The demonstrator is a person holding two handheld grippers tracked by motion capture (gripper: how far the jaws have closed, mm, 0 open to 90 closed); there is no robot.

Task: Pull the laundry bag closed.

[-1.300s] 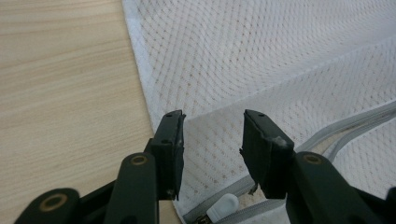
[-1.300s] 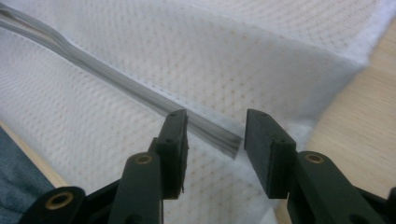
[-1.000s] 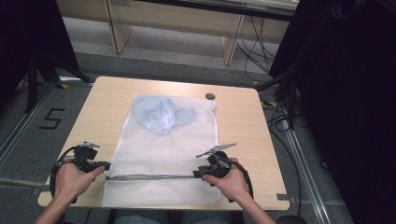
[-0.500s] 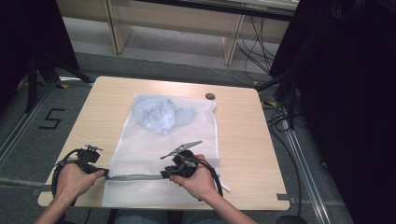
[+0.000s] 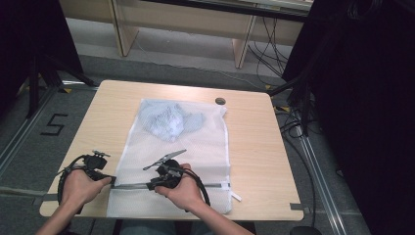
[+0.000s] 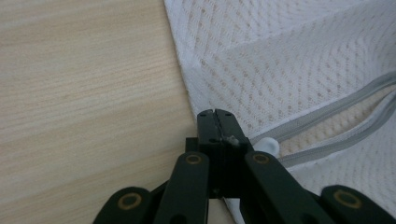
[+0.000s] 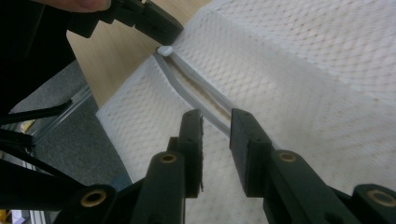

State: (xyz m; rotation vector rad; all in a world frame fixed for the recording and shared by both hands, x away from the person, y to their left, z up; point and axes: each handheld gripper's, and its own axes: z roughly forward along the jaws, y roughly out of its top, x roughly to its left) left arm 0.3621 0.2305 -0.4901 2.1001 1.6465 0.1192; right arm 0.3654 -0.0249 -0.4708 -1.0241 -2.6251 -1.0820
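Observation:
A white mesh laundry bag point(image 5: 200, 147) lies flat on the wooden table point(image 5: 254, 147), with a pale blue garment point(image 5: 171, 122) inside at its far end. A grey zipper point(image 5: 132, 186) runs across the near end. My left gripper point(image 5: 111, 180) is shut on the bag's left edge point(image 6: 187, 88), beside the zipper's white end stop point(image 6: 270, 147). My right gripper point(image 5: 152, 183) sits on the zipper left of the bag's middle. Its jaws point(image 7: 216, 121) stand narrowly apart over the zipper point(image 7: 187, 88), which gapes ahead of them. The pull itself is hidden.
A small dark round thing point(image 5: 220, 101) lies on the table by the bag's far right corner. The table's near edge point(image 5: 264, 218) is just behind my hands. Black stands and cables line the floor point(image 5: 303, 122) at right.
My right gripper has slid left along the zipper from near the bag's right side to left of its middle. The left gripper has held its place.

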